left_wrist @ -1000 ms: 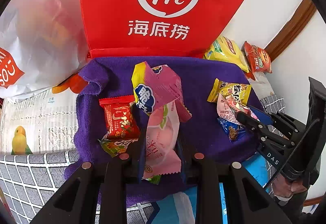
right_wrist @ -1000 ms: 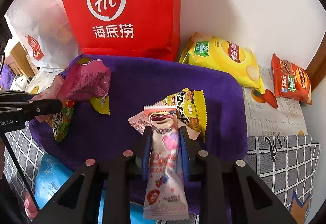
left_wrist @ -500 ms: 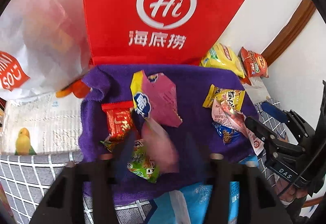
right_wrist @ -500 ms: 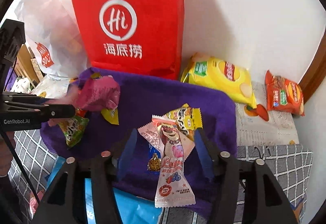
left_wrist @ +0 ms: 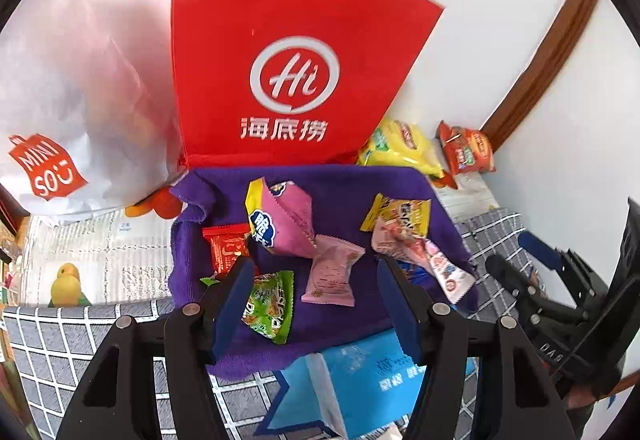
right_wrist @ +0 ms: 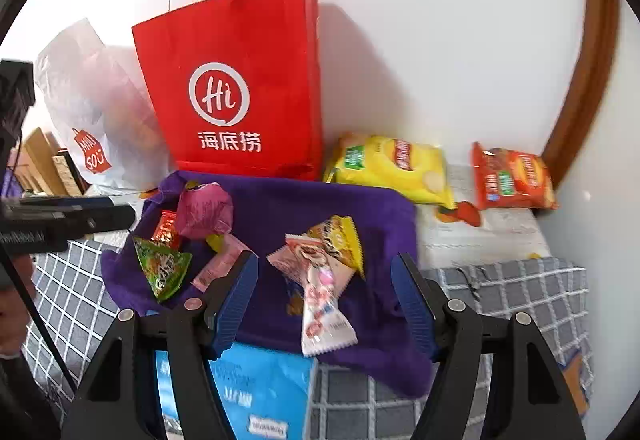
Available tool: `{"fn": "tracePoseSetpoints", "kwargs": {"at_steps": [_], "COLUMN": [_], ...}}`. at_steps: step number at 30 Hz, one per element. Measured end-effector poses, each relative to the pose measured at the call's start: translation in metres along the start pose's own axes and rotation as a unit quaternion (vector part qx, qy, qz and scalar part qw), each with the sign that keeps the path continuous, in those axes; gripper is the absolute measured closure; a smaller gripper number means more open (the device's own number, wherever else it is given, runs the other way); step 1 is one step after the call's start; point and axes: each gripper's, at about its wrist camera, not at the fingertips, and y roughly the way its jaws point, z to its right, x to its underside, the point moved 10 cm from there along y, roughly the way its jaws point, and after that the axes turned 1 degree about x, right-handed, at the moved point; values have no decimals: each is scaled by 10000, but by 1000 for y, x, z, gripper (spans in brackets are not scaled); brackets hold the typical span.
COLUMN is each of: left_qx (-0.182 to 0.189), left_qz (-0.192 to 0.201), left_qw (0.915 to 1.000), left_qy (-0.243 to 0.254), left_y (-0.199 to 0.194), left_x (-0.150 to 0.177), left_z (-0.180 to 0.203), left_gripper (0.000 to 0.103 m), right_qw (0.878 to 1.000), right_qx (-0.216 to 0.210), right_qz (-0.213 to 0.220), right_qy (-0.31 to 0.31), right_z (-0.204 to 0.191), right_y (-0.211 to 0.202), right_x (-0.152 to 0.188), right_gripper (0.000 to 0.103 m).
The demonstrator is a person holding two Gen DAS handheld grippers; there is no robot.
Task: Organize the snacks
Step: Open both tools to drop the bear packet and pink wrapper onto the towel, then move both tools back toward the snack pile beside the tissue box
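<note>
A purple towel (left_wrist: 340, 188) (right_wrist: 292, 208) holds two small snack piles. My left gripper (left_wrist: 316, 280) is open and empty above the left pile: a pale pink packet (left_wrist: 332, 272), a green packet (left_wrist: 268, 304), a red packet (left_wrist: 226, 248) and a pink-and-yellow bag (left_wrist: 280, 220). My right gripper (right_wrist: 324, 280) is open and empty above the right pile: a long white-pink candy packet (right_wrist: 324, 300) lying on a yellow packet (right_wrist: 340, 236). The right gripper also shows at the right edge of the left wrist view (left_wrist: 532, 272).
A red Hi paper bag (right_wrist: 240, 100) and a white Miniso bag (right_wrist: 88, 120) stand against the wall behind the towel. A yellow chip bag (right_wrist: 392, 164) and an orange chip bag (right_wrist: 512, 176) lie at right. A blue packet (right_wrist: 248, 392) lies at the towel's front edge.
Both grippers opened and let go of their packets, the pale pink one on the left, the white-pink one on the right. Both pulled back and up from the towel.
</note>
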Motion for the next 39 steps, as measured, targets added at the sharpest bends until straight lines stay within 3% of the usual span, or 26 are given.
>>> {"fn": "tracePoseSetpoints", "kwargs": {"at_steps": [5,11,23,33,39], "left_qx": [74,-101,-331,-431,-489], "left_qz": [220,303,196,28,-137], "left_qw": [9997,9991,9993,9980,9970], "left_qy": [68,265,-13,-463,-589], "left_y": [-28,-56,-91,-96,-86], "left_x": [1,19,79,127,146], "left_z": [13,21,-15,-58,-72], "left_gripper": [41,41,41,41,41], "right_qw": [9999,9994,9968,9890,9837], "right_qx": [112,-95,-677,-1171,-1342], "right_qz": [-14,-169,-390,-904,-1187], "right_qy": [104,298,194,-80,-131], "right_z": [4,3,-48,-101,-122], "right_y": [-22,-48,-74,-49,-25], "right_x": [16,37,94,152,171], "right_gripper": [34,34,34,34,34]}}
